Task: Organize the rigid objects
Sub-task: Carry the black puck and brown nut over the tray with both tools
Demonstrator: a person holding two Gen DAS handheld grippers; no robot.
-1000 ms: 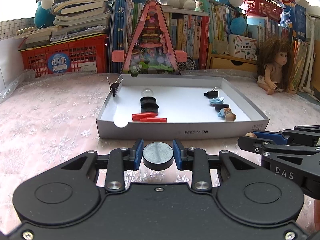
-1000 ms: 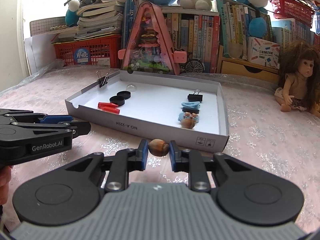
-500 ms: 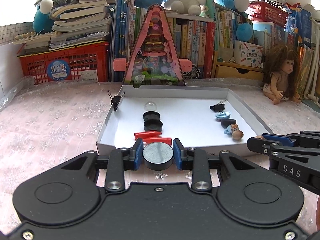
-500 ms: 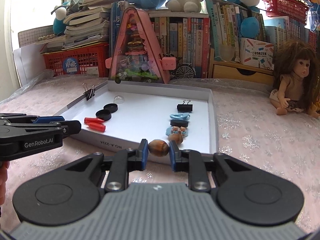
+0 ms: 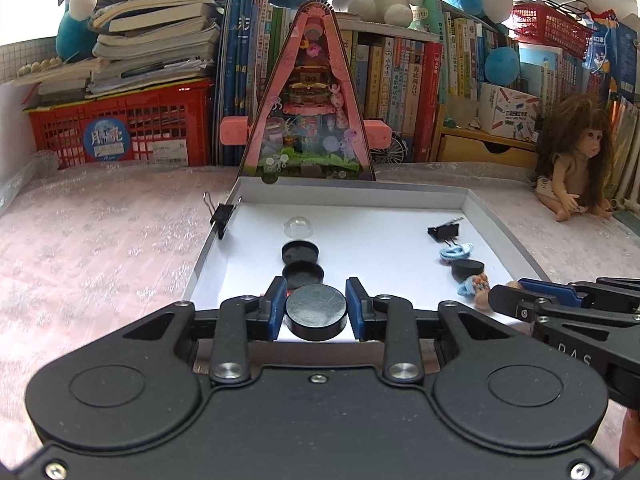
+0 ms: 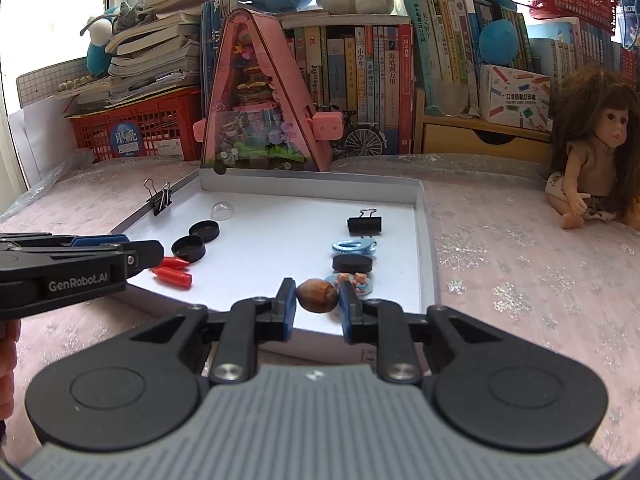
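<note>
1. The left gripper (image 5: 316, 307) is clamped on a black disc (image 5: 316, 312), held over the near edge of the white tray (image 5: 502, 228); the tray's front wall is hidden behind the gripper body.
2. The right gripper (image 6: 317, 297) is clamped on a brown nut (image 6: 317, 295), over the tray's near right part; it partly covers a small bear-figure charm (image 6: 358, 281).
3. In the left wrist view, the red pieces (image 6: 173, 272) are almost wholly hidden behind the fingers.
4. Further in lie two black caps (image 5: 300, 251), a clear dome (image 5: 298, 227), a binder clip (image 6: 364, 223), a blue clip (image 6: 352, 246) and another black disc (image 6: 352, 263).
5. A second binder clip (image 5: 222, 216) grips the tray's left wall.
6. A fingertip shows at the frame's edge, cut off.
</note>
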